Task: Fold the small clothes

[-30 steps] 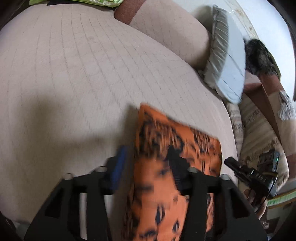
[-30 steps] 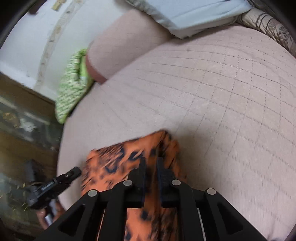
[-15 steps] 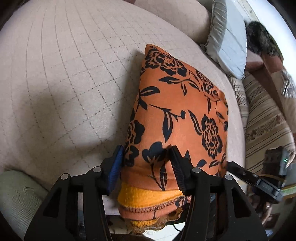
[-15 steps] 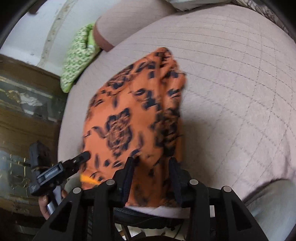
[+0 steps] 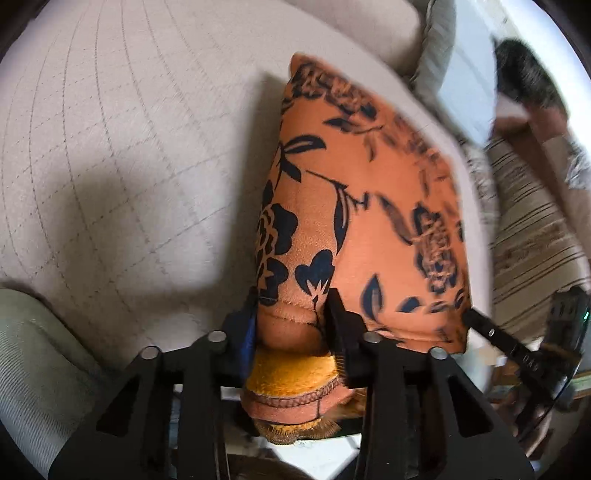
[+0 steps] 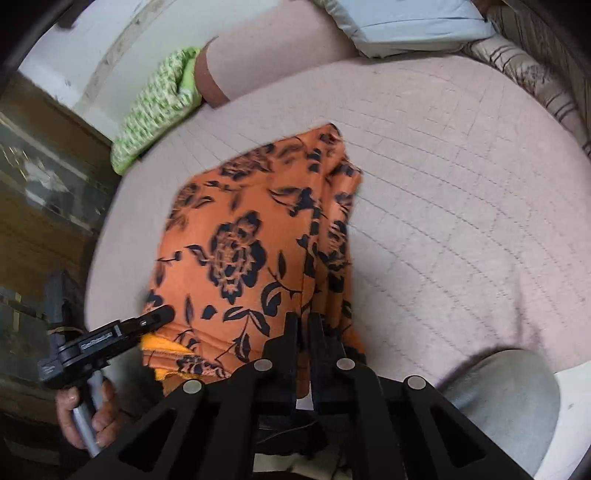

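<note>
Over the near edge of the quilted beige cushion (image 5: 110,155), the orange floral garment (image 5: 362,206) hangs stretched between the 2 grippers, its far end resting on the cushion surface and its near hem lifted off the edge. Holding it by 2 points on the near hem likely keeps the cloth taut and flat, so a fold can be laid down cleanly — a judgement, since no fold line shows yet.

The left gripper (image 5: 291,317) stands partly open, its jaws spread around a thick bunch of the hem; the fabric fills the gap and bulges below, showing a yellow-orange lining and a stitched seam. It is grasping the garment. In the right wrist view the same gripper (image 6: 159,317) pinches the left corner of the hem.

The right gripper (image 6: 303,332) is clenched almost fully, only a narrow slit between the jaws, with a thin edge of the garment (image 6: 251,236) caught there — the cloth's right side falls in loose vertical pleats above it.

A green patterned cloth (image 6: 155,107) and a pale blue pillow (image 6: 410,22) lie well apart at the back.
</note>
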`<state>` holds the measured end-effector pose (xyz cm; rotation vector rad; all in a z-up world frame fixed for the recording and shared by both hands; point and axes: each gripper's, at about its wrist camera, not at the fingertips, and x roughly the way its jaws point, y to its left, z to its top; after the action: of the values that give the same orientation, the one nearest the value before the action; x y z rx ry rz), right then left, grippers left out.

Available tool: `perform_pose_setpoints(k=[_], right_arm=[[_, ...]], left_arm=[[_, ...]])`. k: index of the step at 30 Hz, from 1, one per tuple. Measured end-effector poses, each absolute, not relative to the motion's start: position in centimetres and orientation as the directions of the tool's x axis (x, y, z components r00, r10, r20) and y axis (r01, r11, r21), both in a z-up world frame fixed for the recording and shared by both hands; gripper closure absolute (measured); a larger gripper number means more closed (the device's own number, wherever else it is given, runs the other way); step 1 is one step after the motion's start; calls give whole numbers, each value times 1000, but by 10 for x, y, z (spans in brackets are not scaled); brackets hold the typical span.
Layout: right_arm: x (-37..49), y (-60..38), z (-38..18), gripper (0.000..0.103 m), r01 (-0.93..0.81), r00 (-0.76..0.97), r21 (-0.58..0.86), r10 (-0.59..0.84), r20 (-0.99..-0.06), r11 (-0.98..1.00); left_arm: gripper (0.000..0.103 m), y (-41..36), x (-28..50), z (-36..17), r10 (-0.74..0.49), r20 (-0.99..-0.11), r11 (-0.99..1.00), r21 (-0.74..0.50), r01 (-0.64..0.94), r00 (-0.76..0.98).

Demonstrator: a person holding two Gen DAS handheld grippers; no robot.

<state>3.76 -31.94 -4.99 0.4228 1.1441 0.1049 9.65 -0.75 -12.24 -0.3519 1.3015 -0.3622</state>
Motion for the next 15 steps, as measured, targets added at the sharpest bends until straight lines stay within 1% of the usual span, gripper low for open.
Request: perform_pose_setpoints(k=[1, 2, 3, 4, 8, 10, 11, 13, 14, 15], right_arm=[[40, -323, -60, 98, 146, 403, 358, 275, -873, 922], [46, -325, -74, 98, 165, 381, 332, 251, -890, 929], [50, -327, -87, 98, 176, 358, 332, 253, -898, 927], [51, -328, -100, 98, 186, 336, 361, 286, -897, 914], [41, -342, -87, 97, 196, 375, 444, 352, -858, 874], [35, -351, -77, 96, 206, 389, 477, 376, -841, 854], [32, -353, -72, 96, 198, 401, 483, 379, -834, 853], [27, -355, -67, 86, 165, 431, 501, 395, -811, 850], [26, -355, -67, 66, 148, 439, 507, 403, -803, 849], [25, -354, -69, 50, 144, 436, 503, 402, -805, 852]], left_arm=[[60, -6, 96, -125, -455, -860, 889, -455, 57, 229], [59, -3, 96, -126, -467, -855, 881, -471, 40, 228], [58, 1, 96, -126, -478, -851, 874, -485, 22, 219], [58, 6, 94, -124, -490, -845, 867, -498, 16, 213], [56, 23, 81, -108, -483, -835, 871, -489, 44, 263], [50, 28, 76, -104, -497, -825, 862, -505, 45, 267], [49, 31, 76, -106, -509, -820, 855, -517, 44, 263], [49, 28, 76, -110, -534, -807, 838, -545, 31, 250], [49, 28, 77, -112, -542, -803, 832, -554, 27, 245], [49, 27, 77, -113, -544, -803, 831, -555, 27, 241]])
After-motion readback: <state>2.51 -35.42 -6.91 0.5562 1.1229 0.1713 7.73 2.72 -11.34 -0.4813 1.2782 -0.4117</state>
